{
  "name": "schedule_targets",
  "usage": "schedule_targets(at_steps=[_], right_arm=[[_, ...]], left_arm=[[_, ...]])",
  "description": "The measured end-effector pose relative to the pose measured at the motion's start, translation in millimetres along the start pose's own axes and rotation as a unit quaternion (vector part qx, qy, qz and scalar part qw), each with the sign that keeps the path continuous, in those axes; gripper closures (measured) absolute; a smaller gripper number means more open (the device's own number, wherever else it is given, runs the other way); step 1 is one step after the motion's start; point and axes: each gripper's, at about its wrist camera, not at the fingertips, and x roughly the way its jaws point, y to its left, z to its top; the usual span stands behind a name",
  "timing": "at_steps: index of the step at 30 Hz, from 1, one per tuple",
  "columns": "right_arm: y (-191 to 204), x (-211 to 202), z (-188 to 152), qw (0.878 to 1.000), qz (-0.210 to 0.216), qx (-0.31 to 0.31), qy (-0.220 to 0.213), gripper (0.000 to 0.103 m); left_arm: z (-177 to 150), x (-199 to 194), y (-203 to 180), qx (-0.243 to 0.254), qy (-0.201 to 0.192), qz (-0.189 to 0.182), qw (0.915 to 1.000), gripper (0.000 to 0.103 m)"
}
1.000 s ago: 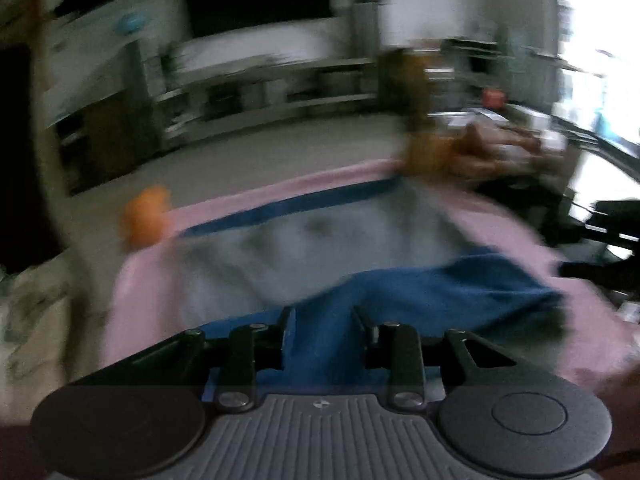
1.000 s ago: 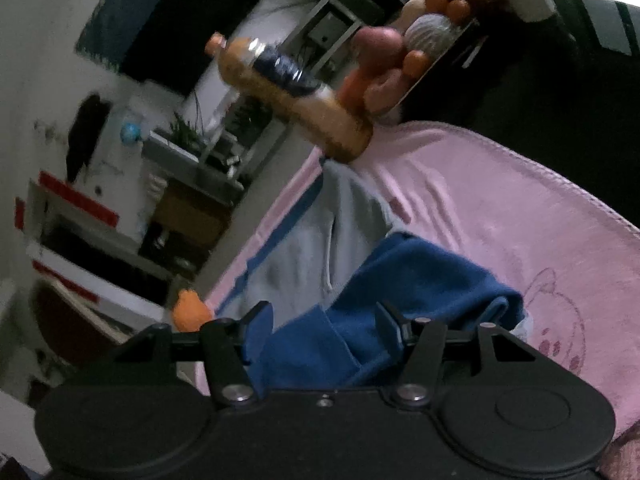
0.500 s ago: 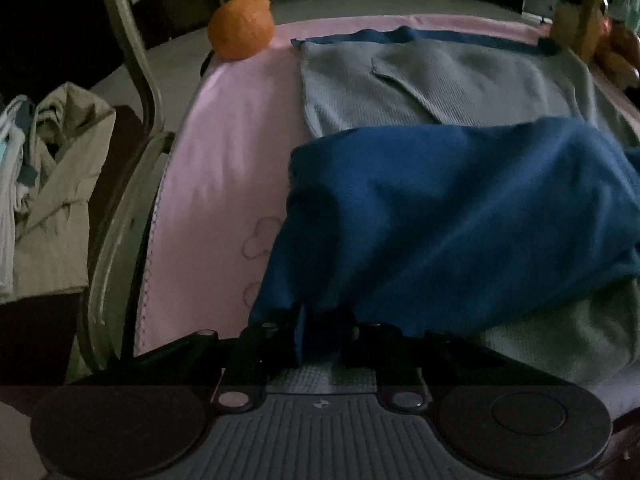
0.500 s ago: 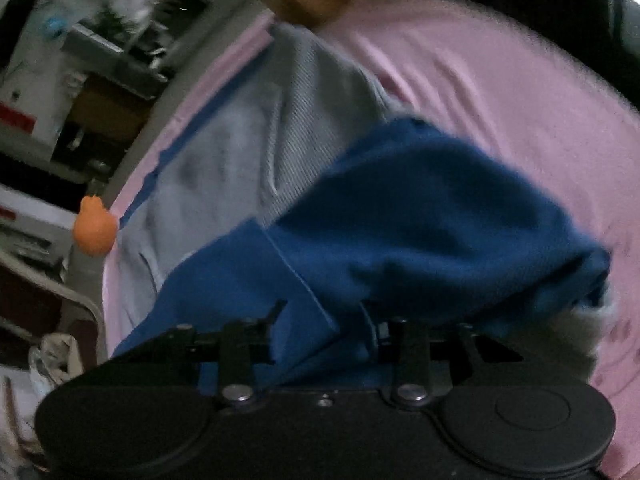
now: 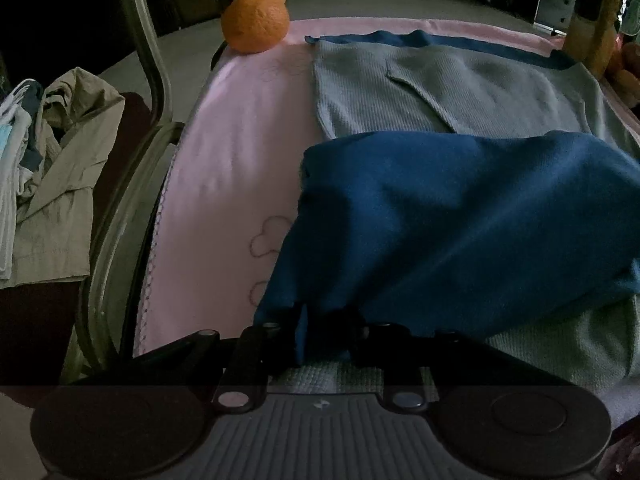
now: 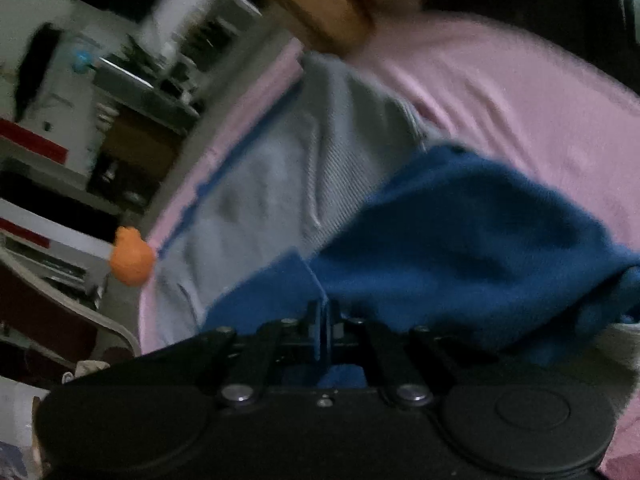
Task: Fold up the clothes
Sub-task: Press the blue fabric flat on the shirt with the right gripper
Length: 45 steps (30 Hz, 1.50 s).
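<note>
Left gripper (image 5: 324,320) and right gripper (image 6: 325,320) each pinch the blue hem of the garment (image 5: 460,216), folded over its grey part on the pink cloth (image 5: 240,152). An orange (image 5: 256,20) sits far left.

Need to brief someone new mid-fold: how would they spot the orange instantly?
Start from the pink blanket covering the table, and find the grey garment spread on it. Follow the garment's far edge to the blanket's far left corner, beside the chair frame. The orange sits there alone, the only round, bright thing among flat fabric.
</note>
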Motion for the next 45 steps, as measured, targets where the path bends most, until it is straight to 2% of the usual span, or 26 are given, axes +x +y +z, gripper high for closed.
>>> schedule_targets(at_steps=[3, 5, 8, 10, 12, 15, 17, 18, 19, 23, 25, 26, 27, 29, 30, 31, 32, 34, 35, 36, 37, 38, 42, 45], right_arm=[[6.9, -26.1, -10.6, 0.999, 0.001, -0.030, -0.036, 0.101], [4.5, -27.6, -16.8, 0.998, -0.039, -0.045, -0.025, 0.101], [-1.6, -8.2, -21.8, 0.992, -0.105, -0.069, 0.012, 0.100], [-1.5, -7.0, -23.6, 0.990, -0.116, -0.083, 0.023, 0.099], [2.5, -11.9, -25.1, 0.988, -0.122, -0.097, 0.021, 0.089], [7.0, -37.2, -21.7, 0.989, -0.102, -0.107, -0.025, 0.084], [2.7, -47.2, -17.0, 0.994, -0.057, -0.088, -0.042, 0.084], [0.8, -46.7, -14.4, 0.996, -0.034, -0.073, -0.041, 0.084], [-1.3, -44.9, -11.6, 0.998, -0.011, -0.057, -0.039, 0.084], [1.0, -13.1, 3.6, 0.998, 0.068, -0.006, -0.009, 0.088], [11.3, 5.4, 8.0, 0.997, 0.083, -0.005, 0.002, 0.088], [13.8, 14.5, 10.1, 0.996, 0.089, -0.003, 0.008, 0.088], [13.8, 22.8, 10.8, 0.996, 0.087, 0.003, 0.015, 0.088], [6.7, 41.2, 12.7, 0.998, 0.058, 0.021, 0.028, 0.088], [1.2, 47.9, 13.2, 0.998, 0.038, 0.026, 0.032, 0.093], [-4.6, 54.1, 14.0, 0.999, 0.022, 0.032, 0.035, 0.103], [-10.6, 57.8, 15.4, 0.998, 0.019, 0.042, 0.034, 0.103], [-17.4, 55.5, 17.7, 0.998, 0.023, 0.060, 0.014, 0.103], [-16.8, 48.7, 18.1, 0.998, 0.007, 0.059, -0.008, 0.102], [-16.4, 41.3, 18.2, 0.998, -0.006, 0.059, -0.027, 0.095], [-16.3, 32.4, 17.3, 0.997, -0.011, 0.060, -0.038, 0.095], [-16.5, 24.2, 16.1, 0.997, -0.011, 0.061, -0.046, 0.095], [-13.5, -7.4, 5.9, 0.997, 0.033, 0.052, -0.046, 0.094], [-7.5, -27.9, -4.5, 0.998, 0.038, 0.026, -0.039, 0.093]], left_arm=[[-2.7, -2.3, 2.3, -0.002, -0.002, -0.001, 1.0000, 0.076], [-4.2, -2.6, 1.2, 0.003, -0.002, 0.001, 1.0000, 0.075], [-5.8, -4.5, 1.0, 0.007, -0.003, 0.003, 1.0000, 0.074], [-7.7, -12.5, 8.3, -0.005, -0.005, -0.012, 0.9999, 0.075], [-9.6, -21.6, 16.5, -0.019, -0.012, -0.031, 0.9993, 0.077], [-10.4, -48.5, 35.5, -0.049, -0.074, -0.084, 0.9925, 0.078], [-2.7, -50.6, 40.2, -0.062, -0.094, -0.091, 0.9895, 0.079], [3.6, -47.8, 41.1, -0.068, -0.096, -0.092, 0.9889, 0.082], [12.4, -40.9, 39.6, -0.070, -0.089, -0.092, 0.9894, 0.089], [42.9, -17.3, 21.2, -0.046, -0.085, -0.106, 0.9897, 0.090], [52.5, -3.4, 11.1, -0.034, -0.090, -0.104, 0.9899, 0.089], [55.5, 7.9, 9.0, -0.035, -0.080, -0.097, 0.9915, 0.090], [57.6, 19.4, 8.0, -0.039, -0.067, -0.088, 0.9931, 0.091], [56.8, 41.4, 10.6, -0.057, -0.036, -0.070, 0.9953, 0.091], [56.0, 44.6, 12.1, -0.066, -0.036, -0.069, 0.9948, 0.091], [56.4, 43.6, 11.6, -0.069, -0.038, -0.067, 0.9946, 0.091], [56.8, 42.6, 11.1, -0.072, -0.040, -0.065, 0.9945, 0.091], [54.9, 36.6, 11.0, -0.079, -0.052, -0.053, 0.9942, 0.091], [52.6, 29.4, 12.5, -0.084, -0.060, -0.047, 0.9936, 0.091], [50.2, 22.3, 14.1, -0.089, -0.068, -0.041, 0.9929, 0.091], [47.8, 15.1, 15.6, -0.094, -0.076, -0.035, 0.9920, 0.090], [44.5, 7.1, 17.6, -0.100, -0.084, -0.030, 0.9910, 0.090], [23.8, -27.9, 25.5, -0.105, -0.113, -0.017, 0.9879, 0.090], [9.4, -33.4, 25.1, -0.100, -0.106, -0.019, 0.9892, 0.090]])
